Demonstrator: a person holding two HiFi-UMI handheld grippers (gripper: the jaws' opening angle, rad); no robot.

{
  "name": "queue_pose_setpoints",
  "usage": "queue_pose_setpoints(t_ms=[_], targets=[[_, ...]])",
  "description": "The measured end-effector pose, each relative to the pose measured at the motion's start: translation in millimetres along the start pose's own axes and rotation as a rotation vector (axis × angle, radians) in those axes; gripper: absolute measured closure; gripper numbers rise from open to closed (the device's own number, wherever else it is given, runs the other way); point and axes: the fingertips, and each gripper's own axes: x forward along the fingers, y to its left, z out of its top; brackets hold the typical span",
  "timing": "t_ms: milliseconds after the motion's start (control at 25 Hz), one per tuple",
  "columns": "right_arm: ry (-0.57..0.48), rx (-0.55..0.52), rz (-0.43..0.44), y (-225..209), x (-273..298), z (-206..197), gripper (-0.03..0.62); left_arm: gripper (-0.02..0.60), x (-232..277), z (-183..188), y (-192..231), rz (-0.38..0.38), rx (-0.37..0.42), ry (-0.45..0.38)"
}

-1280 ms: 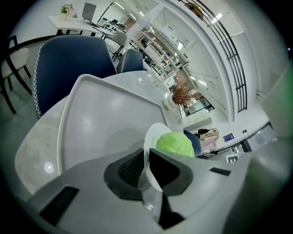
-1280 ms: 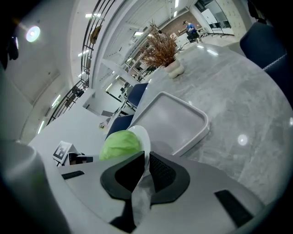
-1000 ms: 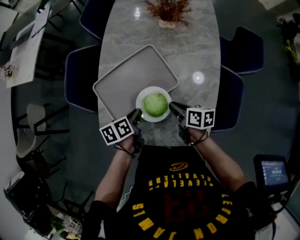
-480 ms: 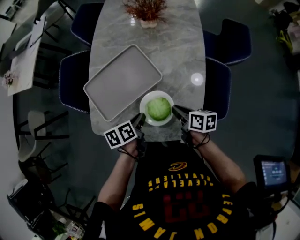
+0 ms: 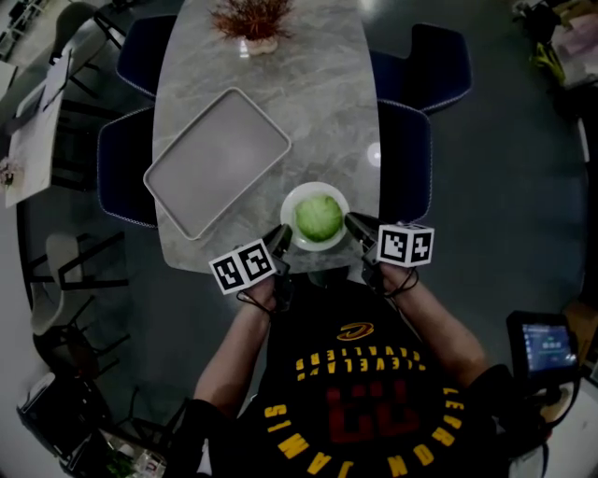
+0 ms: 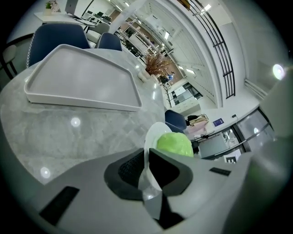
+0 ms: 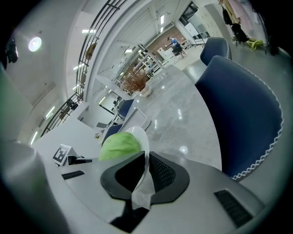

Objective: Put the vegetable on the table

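Left gripper (image 5: 278,240): jaws pinched on the left rim of the white plate (image 5: 297,194). Right gripper (image 5: 359,227): jaws pinched on the opposite rim. Plate: bears one green cabbage (image 5: 319,217), over the marble table's (image 5: 327,103) near edge. Grey tray (image 5: 217,161): on the table, apart, to the left.

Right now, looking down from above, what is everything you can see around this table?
table: one, grey marble, centre.
tray: one, light grey, table's left side.
plate: one, white, table's near end.
vegetable: one, green, on the plate.
dried plant: one, reddish-brown, table's far end.
chairs: four, dark blue, two along each long side.
screen: one, lit, lower right, off the table.
left gripper: shut on the plate's left rim.
right gripper: shut on the plate's right rim.
person's shirt: black, yellow lettering, bottom.
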Motion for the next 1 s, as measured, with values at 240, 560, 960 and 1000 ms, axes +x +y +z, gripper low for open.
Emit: queue_pose_setpoints(t_ms=[240,560,960,1000], targets=[[-0.027,0.021,-0.022,-20,-18,-3,0.557,0.545,16,-17,-12,-0.008,0.016,0.021],[-0.047,0.048,-0.061,-42,-19,-9,0.559,0.545,38,-28,-6,-0.007,0.062,0.07],[-0.039,0.084,-0.091,-85,3,-9,0.557,0.544,84,-31,9,0.026,0.105,0.131],[-0.037,0.081,-0.097,-86,4,-11,0.557,0.545,85,-32,10,0.031,0.11,0.137]])
